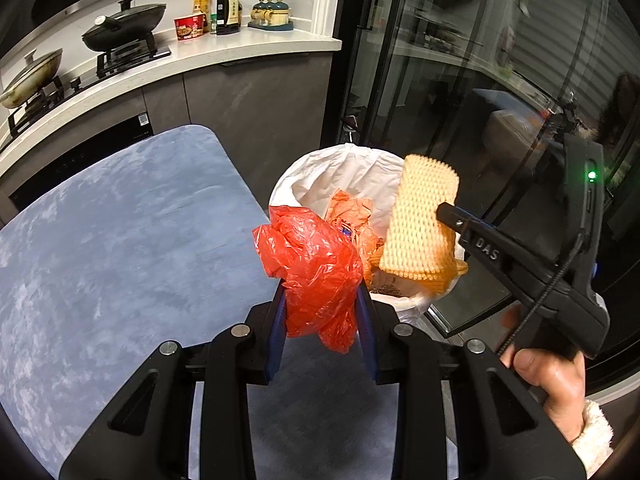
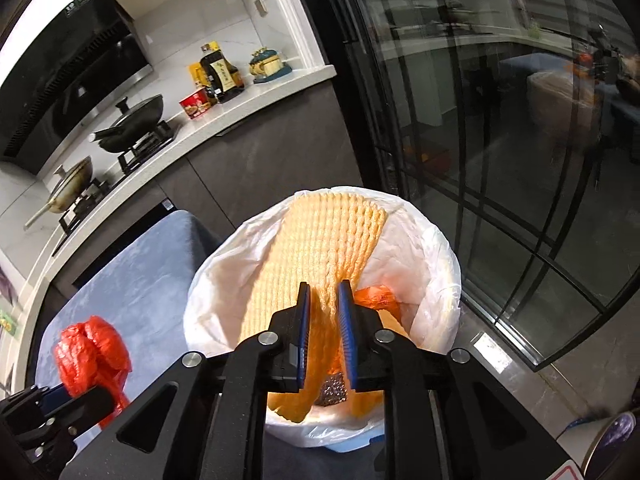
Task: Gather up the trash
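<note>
The left gripper [image 1: 322,304] had its blue-padded fingers [image 1: 276,320] clamped on a crumpled red plastic bag [image 1: 316,268], the pads pressing into its sides with a moderate gap between them. The bag bulged out above and below the pads, glossy and heavily creased, and hung just at the near left rim of the trash bin [image 1: 288,184], over the edge of the blue-grey worktop [image 1: 120,232]. In the right wrist view the same bag [image 2: 90,344] showed as a red wad at the tip of the left gripper [image 2: 70,394], beside the bin and not yet inside it.

The right gripper [image 2: 325,292] stood over the bin opening with its fingers [image 2: 347,320] only a little apart. A yellow foam mesh sleeve [image 2: 320,240] ran between them; the pads looked close against its bunched end, but whether they were pressing it I could not tell. From the left wrist view the sleeve [image 1: 420,216] stood tilted above the bin, its ribbed netting flat and pale orange-yellow, with the tip of the right gripper [image 1: 448,214] against its right edge and a hand [image 1: 544,376] in a fuzzy white cuff on the handle.

The bin [image 2: 440,248] was lined with a white plastic bag and already contained orange plastic scraps [image 1: 352,216] and more yellow foam. Behind it were dark cabinets, a pale kitchen counter with pans [image 1: 124,24] and bottles [image 1: 228,4], and a glass door [image 1: 480,80].
</note>
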